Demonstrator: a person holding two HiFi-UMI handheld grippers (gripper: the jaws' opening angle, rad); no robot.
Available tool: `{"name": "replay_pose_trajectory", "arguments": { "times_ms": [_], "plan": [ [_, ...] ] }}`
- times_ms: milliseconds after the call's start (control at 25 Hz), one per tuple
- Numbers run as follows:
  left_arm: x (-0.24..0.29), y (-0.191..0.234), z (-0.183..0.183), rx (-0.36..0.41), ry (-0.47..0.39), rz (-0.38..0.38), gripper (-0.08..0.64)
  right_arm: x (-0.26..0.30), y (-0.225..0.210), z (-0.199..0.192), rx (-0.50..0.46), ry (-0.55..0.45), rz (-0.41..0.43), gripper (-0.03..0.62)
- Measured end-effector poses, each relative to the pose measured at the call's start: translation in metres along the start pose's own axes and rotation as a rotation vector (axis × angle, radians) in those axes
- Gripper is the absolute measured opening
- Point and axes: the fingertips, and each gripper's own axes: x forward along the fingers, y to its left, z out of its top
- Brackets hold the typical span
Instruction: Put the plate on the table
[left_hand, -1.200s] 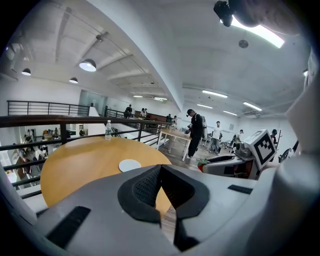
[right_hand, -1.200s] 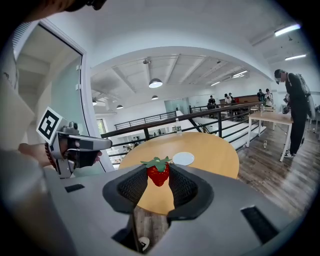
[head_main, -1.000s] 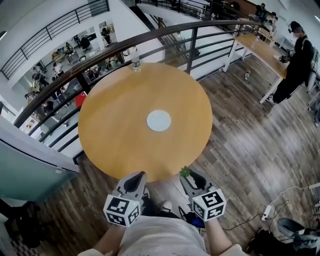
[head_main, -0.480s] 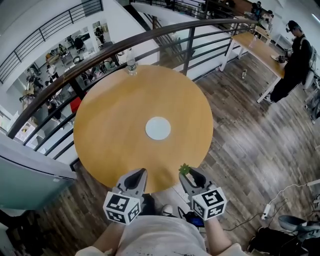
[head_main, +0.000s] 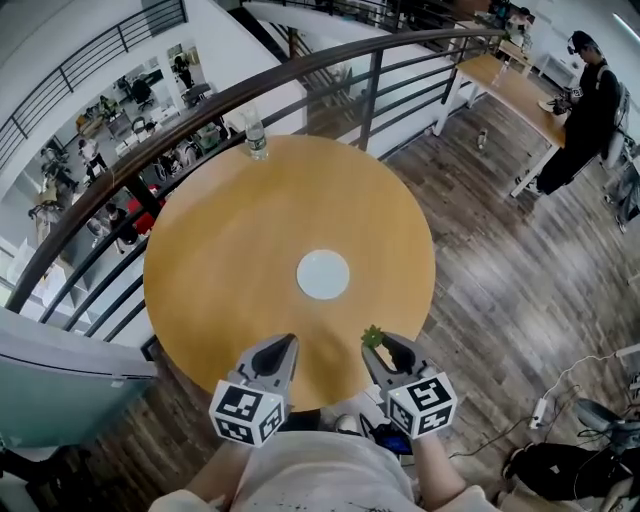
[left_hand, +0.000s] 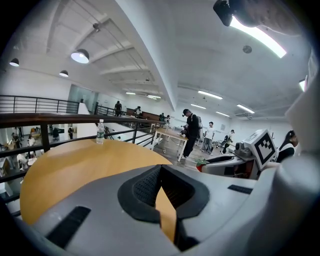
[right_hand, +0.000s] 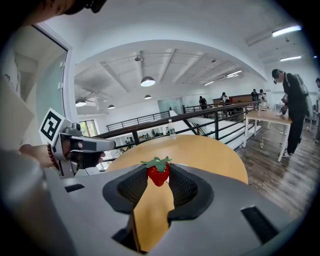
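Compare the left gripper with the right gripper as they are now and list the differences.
The right gripper clamps a strawberry; the left gripper holds nothing. The left gripper's jaws meet at their tips, while the right gripper's jaws are kept apart by the strawberry. Both reach over the near edge of the table, side by side, pointing toward the plate.

The plate (head_main: 323, 275) is a small, pale, round disc lying flat on the round wooden counter (head_main: 230, 240). It sits near the counter's middle, slightly toward the near edge and well apart from the rim.
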Motion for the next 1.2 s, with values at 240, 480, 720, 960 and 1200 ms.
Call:
{"name": "replay_pose_trajectory", "arguments": {
  "times_ms": [240,480,720,960,1200],
  "plan": [
    [0.012,0.031,0.005,0.003,0.020,-0.041,0.023,0.033,0.007,0.013,0.009,0.002,-0.028,0.147],
    [0.011,0.054,0.016,0.007,0.020,-0.066,0.023,0.053,0.015,0.033,0.001,-0.006,-0.057,0.147],
    [0.019,0.062,0.014,-0.006,0.018,-0.082,0.023,0.061,0.011,0.032,-0.008,0.011,-0.072,0.147],
    [0.036,0.068,0.019,-0.025,0.014,-0.053,0.023,0.072,-0.004,0.032,-0.019,0.036,-0.056,0.146],
    [0.060,0.070,0.011,-0.050,0.042,-0.019,0.023,0.095,-0.022,0.025,-0.047,0.082,-0.003,0.147]
  ]
}}
